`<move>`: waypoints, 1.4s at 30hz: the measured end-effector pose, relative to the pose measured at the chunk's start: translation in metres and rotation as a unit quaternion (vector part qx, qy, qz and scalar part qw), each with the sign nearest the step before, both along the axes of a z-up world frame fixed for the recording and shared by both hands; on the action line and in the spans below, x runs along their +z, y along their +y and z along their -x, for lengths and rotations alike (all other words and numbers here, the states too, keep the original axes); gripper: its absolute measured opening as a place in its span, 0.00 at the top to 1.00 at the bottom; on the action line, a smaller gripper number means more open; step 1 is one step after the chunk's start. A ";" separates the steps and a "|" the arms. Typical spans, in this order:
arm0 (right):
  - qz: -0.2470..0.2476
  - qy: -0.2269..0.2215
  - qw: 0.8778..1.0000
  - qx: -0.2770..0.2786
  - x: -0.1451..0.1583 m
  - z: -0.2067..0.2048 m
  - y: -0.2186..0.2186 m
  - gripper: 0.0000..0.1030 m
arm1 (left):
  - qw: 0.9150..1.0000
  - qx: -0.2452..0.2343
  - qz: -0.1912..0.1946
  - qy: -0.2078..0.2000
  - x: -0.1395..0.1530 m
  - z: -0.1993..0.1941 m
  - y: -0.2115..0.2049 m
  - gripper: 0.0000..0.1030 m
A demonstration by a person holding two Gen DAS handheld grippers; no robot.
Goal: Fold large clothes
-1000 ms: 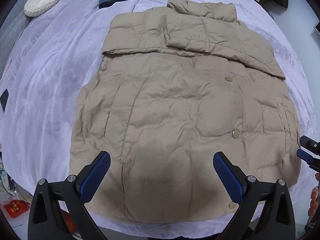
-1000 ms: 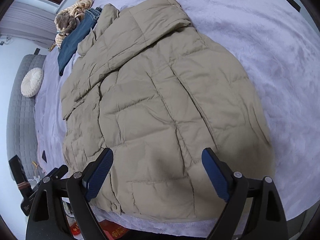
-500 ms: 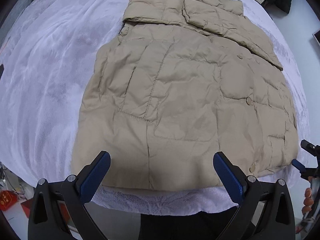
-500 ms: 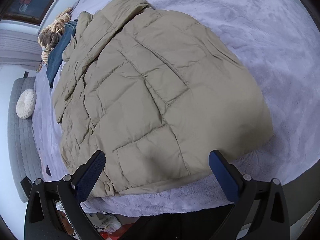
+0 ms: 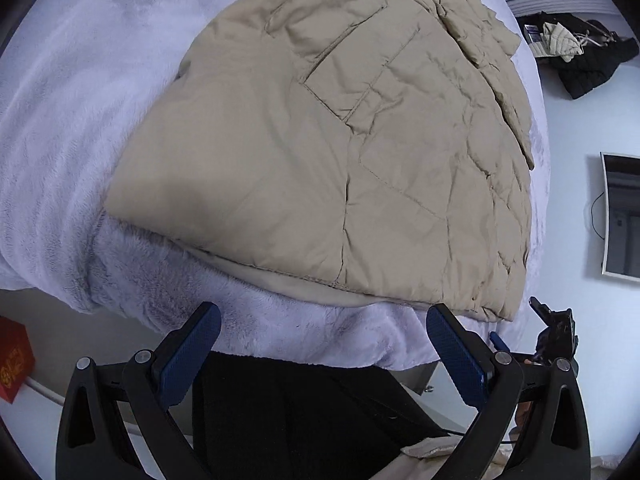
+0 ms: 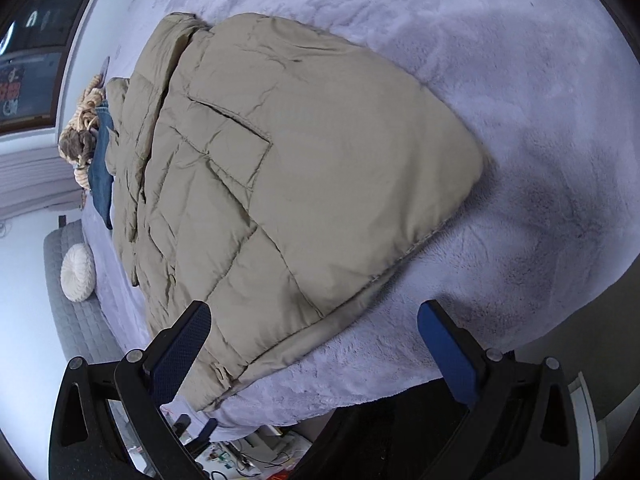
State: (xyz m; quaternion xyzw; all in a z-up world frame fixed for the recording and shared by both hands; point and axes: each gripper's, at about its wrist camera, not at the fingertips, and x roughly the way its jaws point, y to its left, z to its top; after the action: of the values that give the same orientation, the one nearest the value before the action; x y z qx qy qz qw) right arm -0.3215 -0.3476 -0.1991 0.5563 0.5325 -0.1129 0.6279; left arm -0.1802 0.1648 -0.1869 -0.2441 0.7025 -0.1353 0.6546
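Bed covered with lilac plush blanket [image 5: 60, 128]; grey quilted headboard [image 6: 76, 320] with round cream cushion [image 6: 78, 267] against it; pale walls; wall-mounted screen [image 5: 622, 216]; dark heap of clothing [image 5: 580, 56] on floor; dark framed window [image 6: 32, 52]; even daylight

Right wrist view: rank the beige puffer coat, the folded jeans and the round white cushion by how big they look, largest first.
1. beige puffer coat, by far the largest.
2. folded jeans and round white cushion: look about alike; the coat hides part of the jeans and both lie far from the camera, so no ranking between them.
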 end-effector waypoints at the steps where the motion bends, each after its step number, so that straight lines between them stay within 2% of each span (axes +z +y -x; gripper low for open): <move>1: -0.005 -0.002 1.000 -0.004 -0.003 0.000 0.000 0.00 | 1.000 0.003 0.002 -0.006 -0.001 -0.002 -0.003 0.00; 4: -0.021 -0.012 1.000 -0.019 -0.010 -0.003 -0.001 0.00 | 0.999 0.026 0.015 -0.029 0.002 -0.014 -0.010 0.00; 7: -0.052 -0.040 0.997 -0.044 -0.015 -0.008 -0.001 0.00 | 0.997 0.052 0.026 -0.048 0.004 -0.029 -0.014 0.01; 9: -0.070 -0.048 0.994 -0.062 -0.018 -0.010 0.000 0.02 | 0.997 0.053 0.022 -0.051 0.003 -0.038 -0.019 0.28; 10: -0.078 -0.048 0.993 -0.070 -0.020 -0.011 0.001 0.08 | 0.998 0.045 0.015 -0.048 0.001 -0.042 -0.023 0.51; 11: -0.086 -0.049 0.992 -0.077 -0.022 -0.011 0.001 0.15 | 0.998 0.037 0.009 -0.049 0.001 -0.045 -0.026 0.67; 12: -0.097 -0.048 0.991 -0.083 -0.024 -0.010 0.001 0.35 | 0.998 0.031 0.006 -0.055 0.001 -0.047 -0.028 0.74; 13: -0.105 -0.047 0.990 -0.087 -0.026 -0.009 0.001 0.59 | 0.998 0.025 0.000 -0.065 0.006 -0.048 -0.029 0.77; 15: -0.096 -0.037 0.991 -0.085 -0.025 -0.008 0.001 0.90 | 0.996 0.019 -0.006 -0.086 0.017 -0.049 -0.026 0.81; 16: -0.087 -0.040 0.992 -0.082 -0.021 -0.009 0.001 0.91 | 0.995 0.016 -0.007 -0.095 0.025 -0.050 -0.025 0.84; 20: -0.051 -0.061 0.996 -0.040 0.002 -0.021 0.000 0.94 | 0.991 0.007 -0.006 -0.135 0.055 -0.060 -0.025 0.84; 26: 0.018 -0.106 0.994 0.032 0.056 -0.067 -0.008 0.94 | 0.979 0.009 -0.003 -0.204 0.108 -0.086 -0.032 0.84; 35: 0.099 -0.183 0.970 0.123 0.139 -0.164 -0.030 0.95 | 0.954 0.049 -0.020 -0.295 0.180 -0.147 -0.053 0.84; 42: 0.140 -0.224 0.946 0.189 0.181 -0.257 -0.049 0.95 | 0.936 0.068 -0.050 -0.343 0.211 -0.212 -0.080 0.84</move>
State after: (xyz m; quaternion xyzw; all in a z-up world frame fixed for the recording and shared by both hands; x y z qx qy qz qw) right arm -0.0643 -0.3962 -0.0177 0.3634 0.4526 0.0617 0.8120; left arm 0.0321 0.0848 0.0241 -0.1968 0.4233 -0.1307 0.8746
